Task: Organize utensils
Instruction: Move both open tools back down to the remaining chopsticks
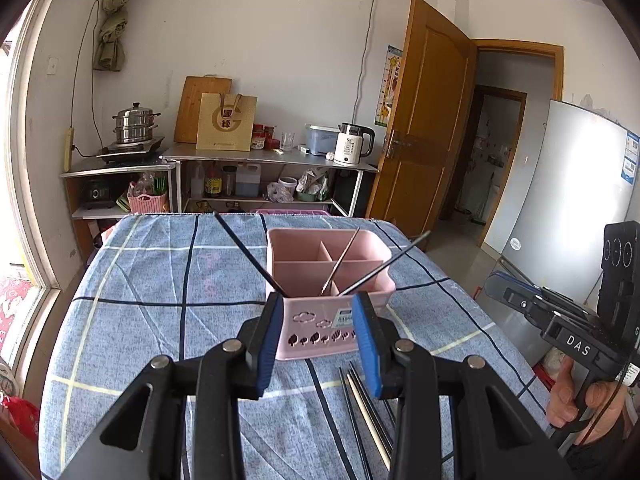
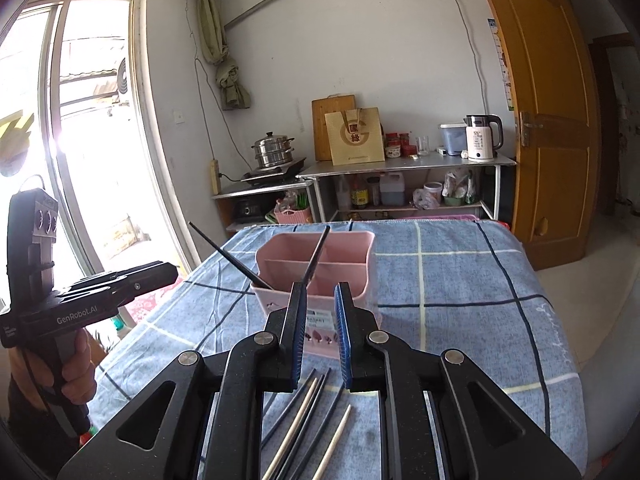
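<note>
Fingers of both grippers apart, holding nothing; chopsticks below.

Utensil caddy stands on bench, roughly centre. Three chopsticks in caddy, leaning outward from its near compartments. Loose chopsticks lie flat on bench just in front of caddy. Left tongs sit over the caddy's near wall; right tongs above the loose chopsticks. Shelving unit stands behind bench against wall; door to its right.
</note>
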Tool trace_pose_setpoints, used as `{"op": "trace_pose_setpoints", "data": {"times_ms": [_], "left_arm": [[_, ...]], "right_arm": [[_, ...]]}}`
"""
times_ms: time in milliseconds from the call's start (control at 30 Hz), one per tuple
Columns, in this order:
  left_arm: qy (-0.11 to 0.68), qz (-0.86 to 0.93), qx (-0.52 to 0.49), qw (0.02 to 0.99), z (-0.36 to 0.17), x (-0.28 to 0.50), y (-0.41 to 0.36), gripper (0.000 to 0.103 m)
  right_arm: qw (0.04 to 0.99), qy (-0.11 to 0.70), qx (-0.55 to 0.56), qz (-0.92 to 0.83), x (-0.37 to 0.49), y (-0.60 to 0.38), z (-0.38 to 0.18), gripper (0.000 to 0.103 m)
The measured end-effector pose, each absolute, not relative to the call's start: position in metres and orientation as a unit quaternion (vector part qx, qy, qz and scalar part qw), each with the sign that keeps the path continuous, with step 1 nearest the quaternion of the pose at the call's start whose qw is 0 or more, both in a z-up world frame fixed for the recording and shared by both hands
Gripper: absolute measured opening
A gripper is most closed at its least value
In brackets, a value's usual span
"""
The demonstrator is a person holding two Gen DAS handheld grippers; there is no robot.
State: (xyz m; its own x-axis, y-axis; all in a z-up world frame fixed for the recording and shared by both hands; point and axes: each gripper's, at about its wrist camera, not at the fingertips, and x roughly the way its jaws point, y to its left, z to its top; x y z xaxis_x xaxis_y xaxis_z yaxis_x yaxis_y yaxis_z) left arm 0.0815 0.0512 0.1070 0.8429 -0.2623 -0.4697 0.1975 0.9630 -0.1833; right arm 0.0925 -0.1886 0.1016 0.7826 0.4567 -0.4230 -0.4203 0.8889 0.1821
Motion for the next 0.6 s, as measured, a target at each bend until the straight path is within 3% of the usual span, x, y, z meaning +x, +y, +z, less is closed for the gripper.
{"op": "trace_pose_setpoints", "data": {"times_ms": [600], "left_arm": [[0.323, -0.14, -0.063, 0.934, 0.039, 0.062, 0.025, 0.041]], "right_arm": [[0.927, 0.304, 0.037, 0.218, 0.084, -0.192, 0.047, 0.015]]}}
